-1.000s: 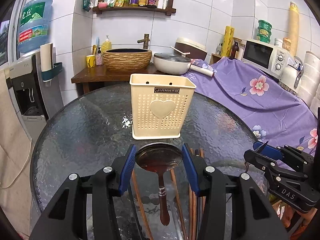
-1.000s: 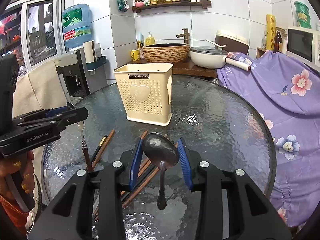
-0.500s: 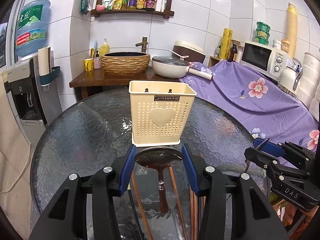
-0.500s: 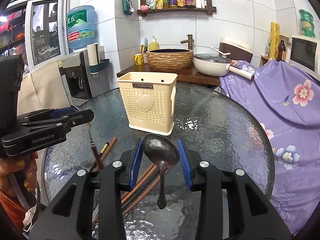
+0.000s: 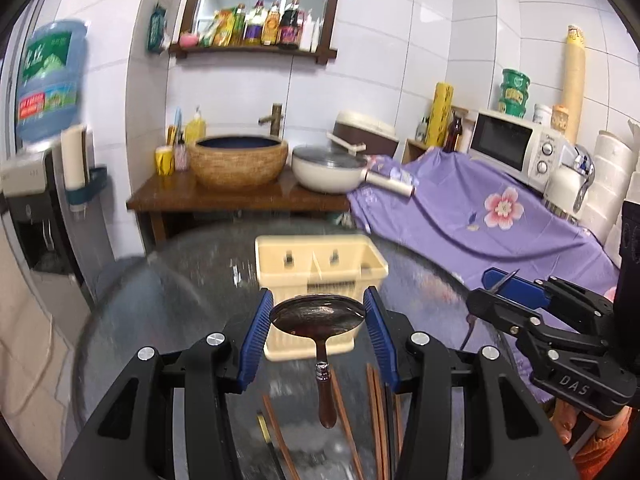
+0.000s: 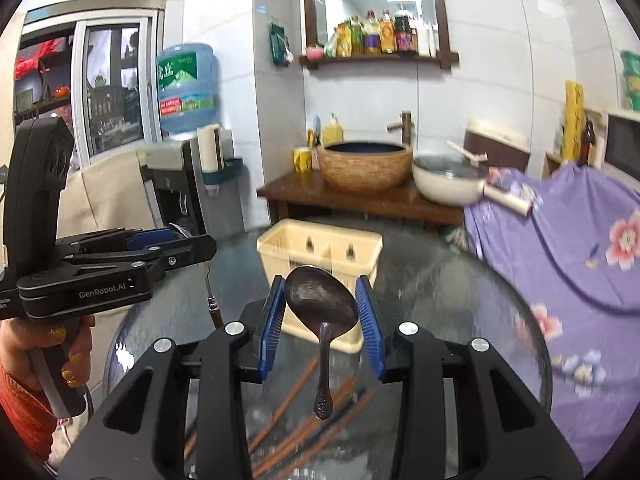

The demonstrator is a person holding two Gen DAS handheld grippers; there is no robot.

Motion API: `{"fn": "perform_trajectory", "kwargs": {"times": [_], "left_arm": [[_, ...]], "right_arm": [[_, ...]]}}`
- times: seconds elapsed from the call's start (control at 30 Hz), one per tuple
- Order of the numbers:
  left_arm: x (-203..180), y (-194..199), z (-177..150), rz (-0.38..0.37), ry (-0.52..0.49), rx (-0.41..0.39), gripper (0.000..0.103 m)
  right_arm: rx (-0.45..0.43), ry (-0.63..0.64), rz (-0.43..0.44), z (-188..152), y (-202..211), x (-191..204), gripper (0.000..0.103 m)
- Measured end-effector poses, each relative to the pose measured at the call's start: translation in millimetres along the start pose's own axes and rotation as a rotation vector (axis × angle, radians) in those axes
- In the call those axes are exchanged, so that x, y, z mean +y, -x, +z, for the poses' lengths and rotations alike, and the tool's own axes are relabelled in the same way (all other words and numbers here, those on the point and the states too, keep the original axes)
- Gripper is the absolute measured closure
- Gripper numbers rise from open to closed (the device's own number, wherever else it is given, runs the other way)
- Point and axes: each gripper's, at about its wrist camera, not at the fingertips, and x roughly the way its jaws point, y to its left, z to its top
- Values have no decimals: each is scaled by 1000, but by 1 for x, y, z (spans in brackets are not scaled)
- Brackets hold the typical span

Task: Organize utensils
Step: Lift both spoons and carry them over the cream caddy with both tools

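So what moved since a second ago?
Both grippers went up: the left gripper and the right gripper now look down into the cream basket. Each still clamps its spoon, left and right. The chopsticks stayed on the glass table.

Both wrist fisheyes sit close above the glass bench [image 5: 168, 280], facing the sink wall. Shared: cream basket [image 5: 320, 260] [image 6: 320, 248], basin [image 5: 238, 160] [image 6: 366, 166], chopsticks [image 5: 376, 420] [image 6: 296, 392]. Each view catches the other hand-held gripper at its edge.
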Motion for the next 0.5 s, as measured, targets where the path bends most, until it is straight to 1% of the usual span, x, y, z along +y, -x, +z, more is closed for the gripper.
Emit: {"fn": "perform_trajectory", "kwargs": {"times": [0.07, 0.13, 0.27, 0.37, 0.43, 0.5], "left_arm": [[4, 0, 24, -4, 9, -19, 57], [7, -1, 46, -14, 16, -38, 57], [12, -9, 87, -3, 18, -68, 57], [20, -26, 109, 20, 41, -78, 57], [24, -39, 115, 33, 53, -80, 57], [30, -53, 116, 40, 67, -70, 57]], "right_arm": [[-20, -7, 9, 20, -5, -3, 66], [-57, -11, 12, 49, -12, -6, 66], [-130, -17, -25, 93, -24, -12, 66], [-152, -25, -52, 111, -38, -16, 66], [-143, -33, -64, 117, -55, -19, 66], [-120, -50, -65, 115, -72, -21, 66]]}}
